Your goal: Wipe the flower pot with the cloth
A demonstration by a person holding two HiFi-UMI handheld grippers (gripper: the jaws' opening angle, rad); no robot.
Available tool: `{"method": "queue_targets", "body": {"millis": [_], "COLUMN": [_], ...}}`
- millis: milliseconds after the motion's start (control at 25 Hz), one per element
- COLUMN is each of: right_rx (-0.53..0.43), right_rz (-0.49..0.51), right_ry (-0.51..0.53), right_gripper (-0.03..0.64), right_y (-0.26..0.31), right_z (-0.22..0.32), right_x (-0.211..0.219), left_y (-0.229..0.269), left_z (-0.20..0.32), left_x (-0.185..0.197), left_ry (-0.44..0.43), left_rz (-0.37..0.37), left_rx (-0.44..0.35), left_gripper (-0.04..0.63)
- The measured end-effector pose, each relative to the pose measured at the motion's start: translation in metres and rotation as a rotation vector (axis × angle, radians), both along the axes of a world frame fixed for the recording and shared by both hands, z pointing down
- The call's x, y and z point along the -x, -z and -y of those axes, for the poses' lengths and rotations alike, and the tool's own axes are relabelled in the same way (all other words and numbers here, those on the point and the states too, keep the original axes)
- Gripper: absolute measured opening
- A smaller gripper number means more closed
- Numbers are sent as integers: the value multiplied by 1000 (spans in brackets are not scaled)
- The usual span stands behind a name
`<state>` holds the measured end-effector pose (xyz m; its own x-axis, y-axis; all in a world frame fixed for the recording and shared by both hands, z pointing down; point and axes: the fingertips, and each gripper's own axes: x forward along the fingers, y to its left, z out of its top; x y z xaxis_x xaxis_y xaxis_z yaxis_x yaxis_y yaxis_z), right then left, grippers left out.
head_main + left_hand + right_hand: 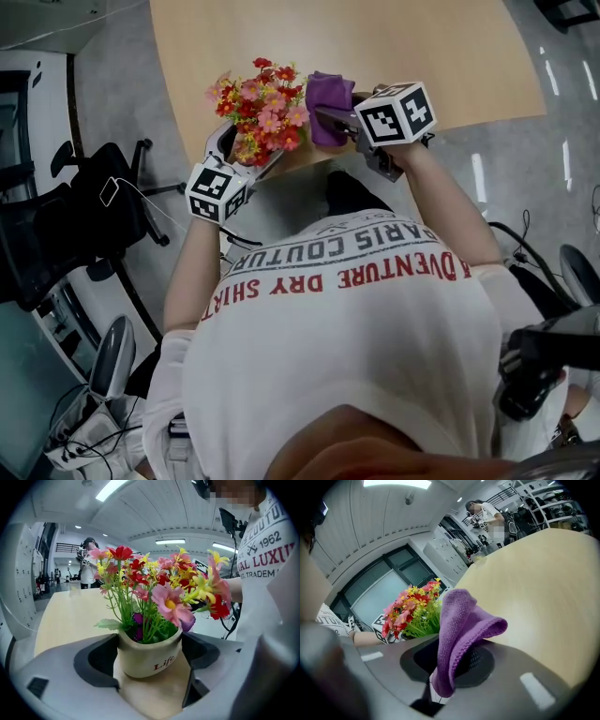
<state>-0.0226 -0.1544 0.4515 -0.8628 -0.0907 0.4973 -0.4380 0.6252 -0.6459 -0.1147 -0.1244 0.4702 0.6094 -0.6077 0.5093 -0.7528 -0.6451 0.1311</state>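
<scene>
Gripping a smooth, rounded cream flower pot (147, 654) roughly upright, blooms (165, 588) topmost, the left claw (151, 667) hovers at the near edge of the wooden bench (394, 56); beside it the right claw (449, 670) pinches a nubbly purple cloth (459, 627)

Illumination is bright and even. Ceiling light strips (110, 489) sit at 11 o'clock in both gripper views. In the head view, the floor (562, 112) shows white glare streaks at 3 o'clock, and the bench (375, 47) is uniformly lit. Both gripper views exhibit strong barrel distortion with black corners. The flower pot (149, 651) and cloth (459, 634) are sharp. The foreground at 6 o'clock is blurred.
</scene>
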Motion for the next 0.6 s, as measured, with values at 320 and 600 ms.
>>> {"method": "queue_targets", "body": {"millis": [320,600], "right_rx": [36,44], "right_rz": [32,-39], "right_ry": [47,52], "right_gripper": [37,35], "right_y": [-7,-39], "right_z": [5,9], "right_x": [31,35], "left_y": [-6,-9], "left_z": [-1,-7], "left_x": [10,9], "left_ry": [-73,-89], "left_rz": [-3,3], "left_rx": [0,-5], "left_gripper": [428,430]}}
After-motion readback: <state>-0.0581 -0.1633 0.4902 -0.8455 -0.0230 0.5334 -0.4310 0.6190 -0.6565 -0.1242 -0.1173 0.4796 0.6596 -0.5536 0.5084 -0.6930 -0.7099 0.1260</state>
